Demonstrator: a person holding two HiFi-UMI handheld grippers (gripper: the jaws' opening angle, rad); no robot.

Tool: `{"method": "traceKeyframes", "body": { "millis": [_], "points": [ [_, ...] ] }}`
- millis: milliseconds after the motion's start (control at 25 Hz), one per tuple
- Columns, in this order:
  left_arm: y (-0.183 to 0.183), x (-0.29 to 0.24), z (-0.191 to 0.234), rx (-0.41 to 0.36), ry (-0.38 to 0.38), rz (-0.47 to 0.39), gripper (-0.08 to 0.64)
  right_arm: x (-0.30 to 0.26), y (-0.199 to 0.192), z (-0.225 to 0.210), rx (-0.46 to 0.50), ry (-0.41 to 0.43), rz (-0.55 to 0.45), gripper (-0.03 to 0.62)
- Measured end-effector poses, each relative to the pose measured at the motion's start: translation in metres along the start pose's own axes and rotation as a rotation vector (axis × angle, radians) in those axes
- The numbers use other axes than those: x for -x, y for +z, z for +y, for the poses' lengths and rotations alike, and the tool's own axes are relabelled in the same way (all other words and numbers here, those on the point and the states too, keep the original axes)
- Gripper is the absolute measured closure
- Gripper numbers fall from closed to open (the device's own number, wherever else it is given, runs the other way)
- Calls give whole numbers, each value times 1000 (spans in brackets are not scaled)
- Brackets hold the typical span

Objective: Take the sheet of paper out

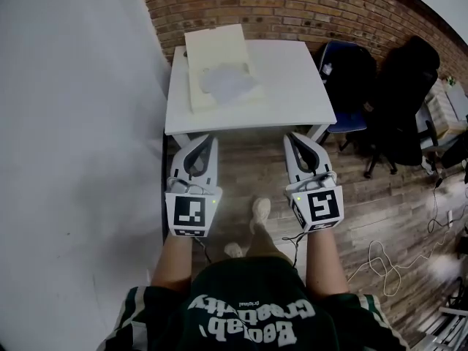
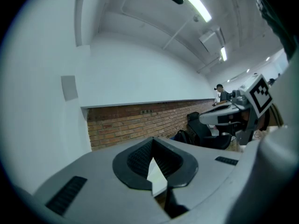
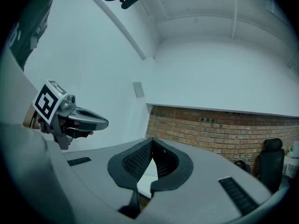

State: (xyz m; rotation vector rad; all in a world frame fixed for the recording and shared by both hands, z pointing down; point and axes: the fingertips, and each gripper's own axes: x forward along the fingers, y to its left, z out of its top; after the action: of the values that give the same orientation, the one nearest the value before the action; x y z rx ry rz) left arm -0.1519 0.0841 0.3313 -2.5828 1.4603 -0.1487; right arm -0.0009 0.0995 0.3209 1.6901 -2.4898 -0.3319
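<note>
Head view: a white square counter (image 1: 292,79) stands against a brick wall (image 1: 307,6). On its left half lies a flat cream rectangle (image 1: 212,50), paper or folder, can't tell which. Its long axis runs away from the person and its far end reaches past the counter's far edge. A crumpled, pale grey filmy piece (image 1: 230,85) lies on its near half. The left gripper (image 1: 207,142) and right gripper (image 1: 295,140) point at the counter's near edge, above a wood-plank floor (image 1: 387,218). Left gripper view: ribbed dark pads pressed together, nothing pinched. Right gripper view: pads likewise meeting, nothing between them.
</note>
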Motion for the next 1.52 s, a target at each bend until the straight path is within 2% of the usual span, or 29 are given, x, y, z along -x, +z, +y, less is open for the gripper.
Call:
{"method": "traceKeyframes", "body": {
  "millis": [200, 400, 600, 880, 1280, 1520],
  "points": [
    [-6, -42, -10, -49, -38, -2, 560, -35, -16, -30, -23, 20, -16, 600],
    [-2, -98, -1, -50, -38, -21, 560, -91, -25, -63, -18, 92, -43, 600],
    [-9, -160, 19, -45, 9, 8, 560, -151, -34, -97, -12, 154, -52, 600],
    [-31, -224, 27, -48, 43, 75, 560, -199, -57, -131, -34, 209, -53, 600],
    [-59, -269, 32, -58, 69, 176, 560, -231, -81, -156, -87, 231, -48, 600],
    [-79, -283, 32, -51, 43, 221, 560, -244, -90, -161, -106, 231, -40, 600]
  ]
}}
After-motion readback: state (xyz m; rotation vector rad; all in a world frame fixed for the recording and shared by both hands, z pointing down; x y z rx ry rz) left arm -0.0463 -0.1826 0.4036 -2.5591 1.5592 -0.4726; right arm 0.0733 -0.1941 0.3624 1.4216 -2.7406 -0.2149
